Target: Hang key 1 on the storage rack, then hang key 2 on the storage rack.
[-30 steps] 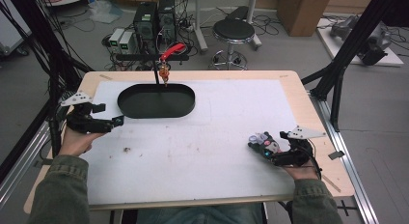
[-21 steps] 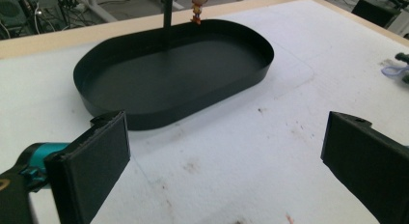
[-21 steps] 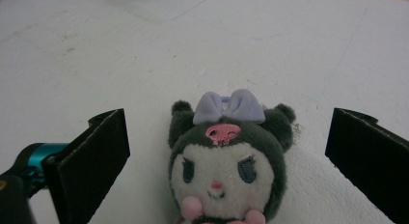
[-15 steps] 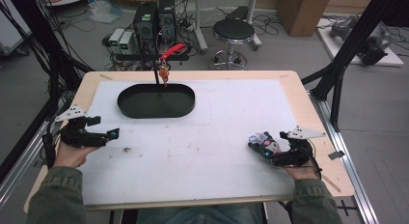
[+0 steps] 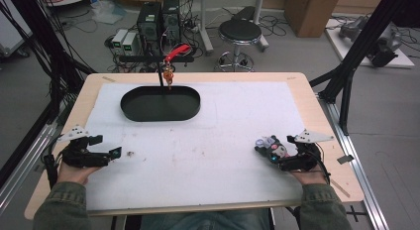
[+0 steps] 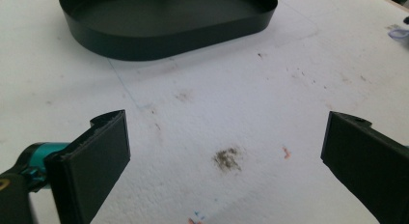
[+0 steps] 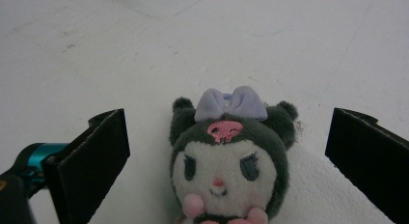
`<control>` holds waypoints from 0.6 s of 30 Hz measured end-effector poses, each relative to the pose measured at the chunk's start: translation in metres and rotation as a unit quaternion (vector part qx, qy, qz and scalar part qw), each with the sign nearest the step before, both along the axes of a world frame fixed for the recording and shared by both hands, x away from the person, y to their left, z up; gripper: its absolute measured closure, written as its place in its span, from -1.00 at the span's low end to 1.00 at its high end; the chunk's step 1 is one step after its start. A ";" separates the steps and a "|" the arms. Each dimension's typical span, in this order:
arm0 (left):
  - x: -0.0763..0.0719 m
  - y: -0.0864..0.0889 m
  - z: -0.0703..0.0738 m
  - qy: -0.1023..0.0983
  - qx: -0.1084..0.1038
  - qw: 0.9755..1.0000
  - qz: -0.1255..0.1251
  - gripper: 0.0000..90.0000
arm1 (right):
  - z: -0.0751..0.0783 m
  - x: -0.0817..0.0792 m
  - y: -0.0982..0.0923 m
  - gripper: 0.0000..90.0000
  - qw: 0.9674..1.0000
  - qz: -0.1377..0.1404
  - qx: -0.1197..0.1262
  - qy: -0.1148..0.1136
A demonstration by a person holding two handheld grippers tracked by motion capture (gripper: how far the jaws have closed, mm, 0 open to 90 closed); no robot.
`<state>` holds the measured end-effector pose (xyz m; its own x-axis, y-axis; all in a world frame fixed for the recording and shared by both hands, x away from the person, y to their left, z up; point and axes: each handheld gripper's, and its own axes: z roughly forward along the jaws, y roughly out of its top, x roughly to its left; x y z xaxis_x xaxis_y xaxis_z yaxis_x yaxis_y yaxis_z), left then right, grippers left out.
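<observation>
Small plush toy (image 7: 228,159), lying on its back on the white mat (image 5: 223,141), at the near right of the table. Dark grey head with two rounded ears, a lilac bow on top, a pink skull mark below the bow, a white face and pink hands at the chin. Sat squarely between the two black jaws of the right gripper (image 7: 226,151), with bare mat showing on either side, so touching neither jaw. Seen from the right gripper view, head pointing away from the gripper, body toward it.

Right gripper spread wide around the toy, clasping nothing. From the high view, right gripper (image 5: 277,153) resting low at the near right edge of the mat, held in the right hand (image 5: 309,170), the toy (image 5: 270,145) at its tip on the left side.

Left gripper (image 5: 111,154) held at the near left of the table, well apart from the toy, aimed right across the mat. Jaws likewise spread wide and empty in the left gripper view, with a small brownish smudge (image 6: 227,158) on the mat between them.

Black oval tray (image 5: 161,105) lying at the far left of the mat, well apart from both grippers. Thin dark stand with a red clamp (image 5: 176,54) rising at the tray's far edge. Pale wooden table (image 5: 322,131) showing as a border around the mat. Round black stool (image 5: 240,31) and computer boxes on the floor beyond the far edge.
</observation>
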<state>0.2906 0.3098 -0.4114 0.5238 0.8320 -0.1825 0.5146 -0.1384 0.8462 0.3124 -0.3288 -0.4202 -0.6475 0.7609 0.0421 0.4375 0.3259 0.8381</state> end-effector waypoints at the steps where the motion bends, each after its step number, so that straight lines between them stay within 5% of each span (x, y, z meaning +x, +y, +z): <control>1: -0.001 0.000 0.000 0.001 0.005 1.000 -0.001 -0.92 | 0.000 0.000 0.000 -0.98 1.000 0.000 0.000 0.001; 10: -0.014 0.000 -0.007 0.004 0.008 1.000 -0.011 -0.92 | 0.002 -0.001 0.003 -0.98 1.000 0.001 0.004 0.000; 18: -0.026 0.010 -0.014 0.018 0.006 1.000 -0.006 -0.92 | -0.001 0.000 0.011 -0.99 1.000 0.021 -0.015 0.013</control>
<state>0.2642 0.3201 -0.4250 0.5265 0.8284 -0.1913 0.5436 -0.1550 0.8249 0.3128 -0.3176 -0.4212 -0.6778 0.7343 0.0368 0.4445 0.3694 0.8161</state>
